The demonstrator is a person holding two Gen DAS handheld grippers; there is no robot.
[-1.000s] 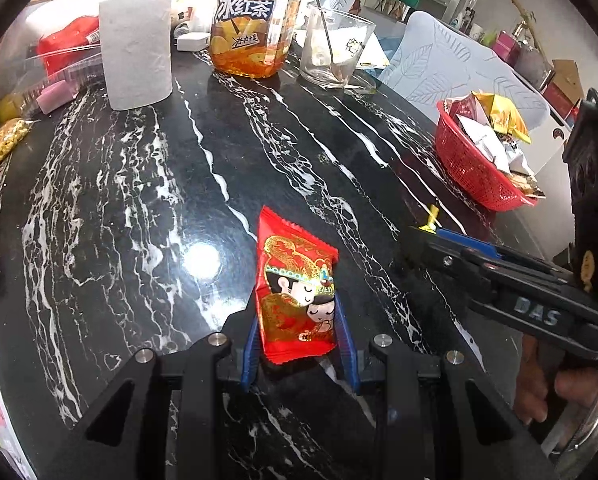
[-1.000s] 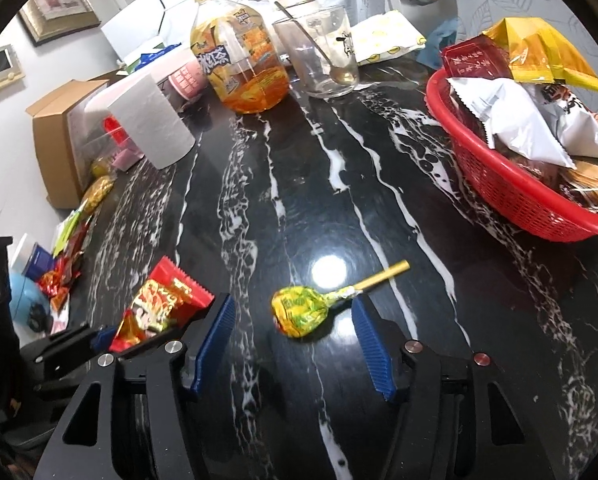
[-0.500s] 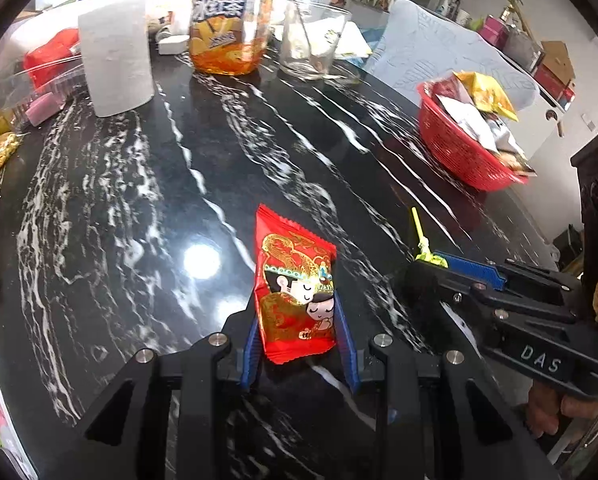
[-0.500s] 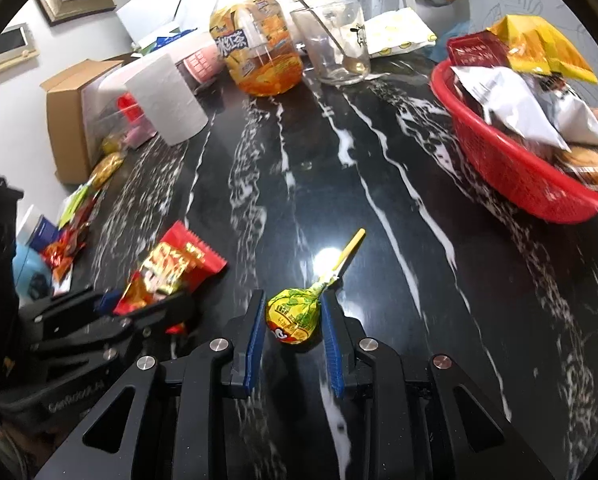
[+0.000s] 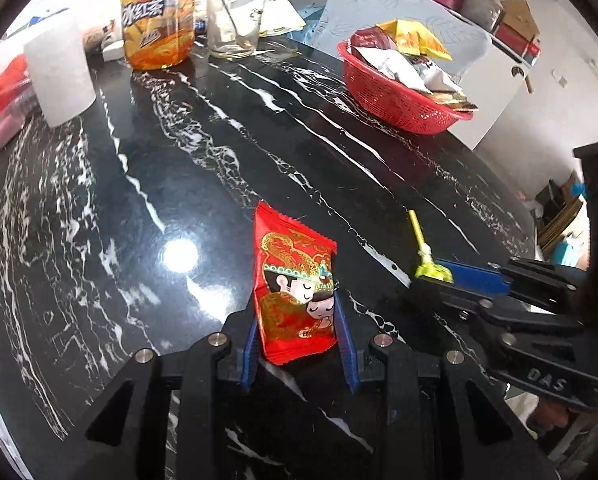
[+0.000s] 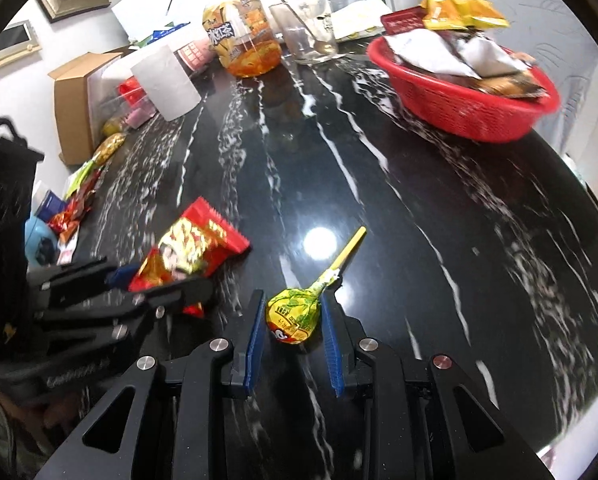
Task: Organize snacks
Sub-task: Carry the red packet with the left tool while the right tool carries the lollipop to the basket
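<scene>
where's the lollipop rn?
In the right wrist view, the lollipop is low and centre, clamped between the right tongs over the black marble table, stick pointing toward the red basket.

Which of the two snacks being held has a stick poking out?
The yellow lollipop in the right gripper. Its yellow stick points toward the red basket. The left gripper holds a flat red packet with no stick.

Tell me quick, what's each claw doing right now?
Left claw: closed on the red snack packet.
Right claw: closed on the lollipop.
</scene>
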